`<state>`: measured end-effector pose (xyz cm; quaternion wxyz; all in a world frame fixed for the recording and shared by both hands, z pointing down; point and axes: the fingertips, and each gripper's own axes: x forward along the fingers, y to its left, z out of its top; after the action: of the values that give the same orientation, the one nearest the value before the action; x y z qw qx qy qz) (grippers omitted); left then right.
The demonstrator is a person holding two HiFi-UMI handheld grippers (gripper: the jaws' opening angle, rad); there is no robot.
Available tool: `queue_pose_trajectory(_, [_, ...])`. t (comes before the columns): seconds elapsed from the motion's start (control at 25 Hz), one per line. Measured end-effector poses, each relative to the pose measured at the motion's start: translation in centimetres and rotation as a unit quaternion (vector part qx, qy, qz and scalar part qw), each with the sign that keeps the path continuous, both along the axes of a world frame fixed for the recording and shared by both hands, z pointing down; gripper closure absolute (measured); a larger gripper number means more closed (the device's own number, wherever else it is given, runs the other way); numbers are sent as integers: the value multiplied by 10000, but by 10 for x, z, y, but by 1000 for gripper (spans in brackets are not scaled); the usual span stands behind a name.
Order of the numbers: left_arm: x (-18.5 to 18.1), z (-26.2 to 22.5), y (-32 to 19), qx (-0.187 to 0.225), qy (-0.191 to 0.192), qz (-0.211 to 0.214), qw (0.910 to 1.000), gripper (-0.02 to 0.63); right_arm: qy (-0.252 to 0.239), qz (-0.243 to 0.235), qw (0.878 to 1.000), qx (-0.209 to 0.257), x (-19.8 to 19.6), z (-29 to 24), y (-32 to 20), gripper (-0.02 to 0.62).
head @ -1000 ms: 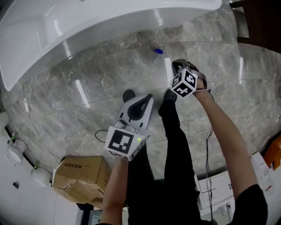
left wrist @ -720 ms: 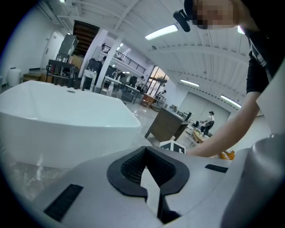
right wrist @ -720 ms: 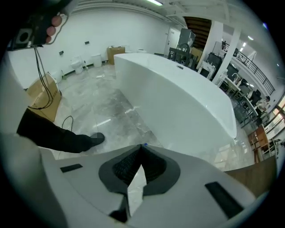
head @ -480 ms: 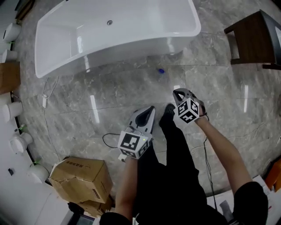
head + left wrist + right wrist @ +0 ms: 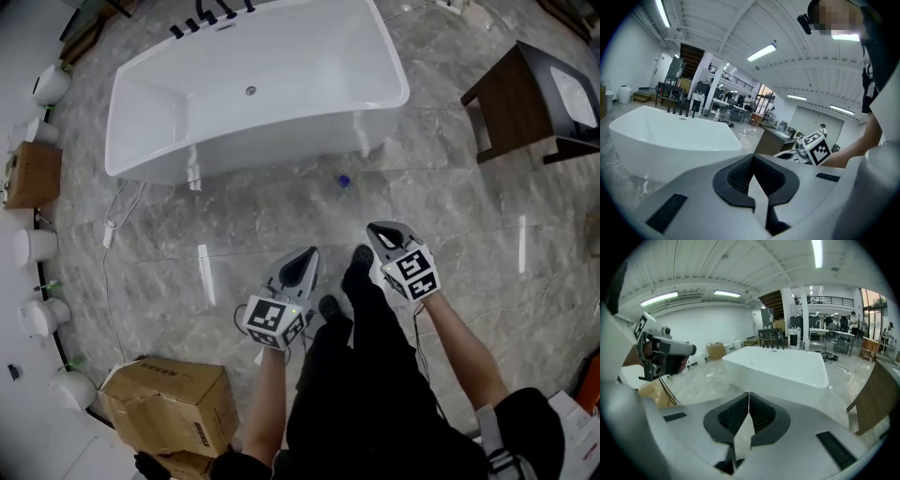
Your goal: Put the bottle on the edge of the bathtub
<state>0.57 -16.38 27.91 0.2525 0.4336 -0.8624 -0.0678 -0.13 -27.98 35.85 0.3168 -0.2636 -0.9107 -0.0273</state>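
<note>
The bottle (image 5: 344, 180), seen from your head only as a small blue-capped spot, lies on the grey marble floor (image 5: 187, 216). It sits just off the near wall of the white bathtub (image 5: 281, 145), towards the tub's right end and apart from it. Neither claw has it. Your left gripper (image 5: 310, 254) is fully closed, pads meeting at the tips with nothing between them. Your right gripper (image 5: 376, 229) is closed the same way and is also empty. Both point towards the tub, held above the floor on either side of your legs, well short of the bottle. A dark wooden table (image 5: 511, 103) stands right of the tub, and a cardboard box (image 5: 169, 403) sits behind your left side.
</note>
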Motion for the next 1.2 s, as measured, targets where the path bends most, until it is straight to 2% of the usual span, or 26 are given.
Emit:
queue_pose_trajectory(0.32, [101,-75,59,342,-575,-3,9978,594,-743,376,9947,-610,91,-112,58,581])
queue_pose_trajectory(0.52, [153,-105,83,416,-854,112,9954,594,-1258,617,9861,-897,143,-175,69,581])
queue_pose_trajectory(0.6, [165,-119,92,409,-979,109,9943,594,-1391,572,9825,-1098,162,-199,72,581])
queue_pose_trajectory(0.84, [188,-155,104,555,-1296,18,9900,594,-1768,388,9746,-1319,210,-247,71,582])
queue_pose_trajectory(1.04, [195,-166,105,724,-1368,-106,9879,594,-1893,491,9719,-1310,234,-255,65,583])
queue_pose_trajectory(1.2, [196,-171,103,743,-1408,-133,9872,594,-1936,531,9708,-1314,238,-257,61,583])
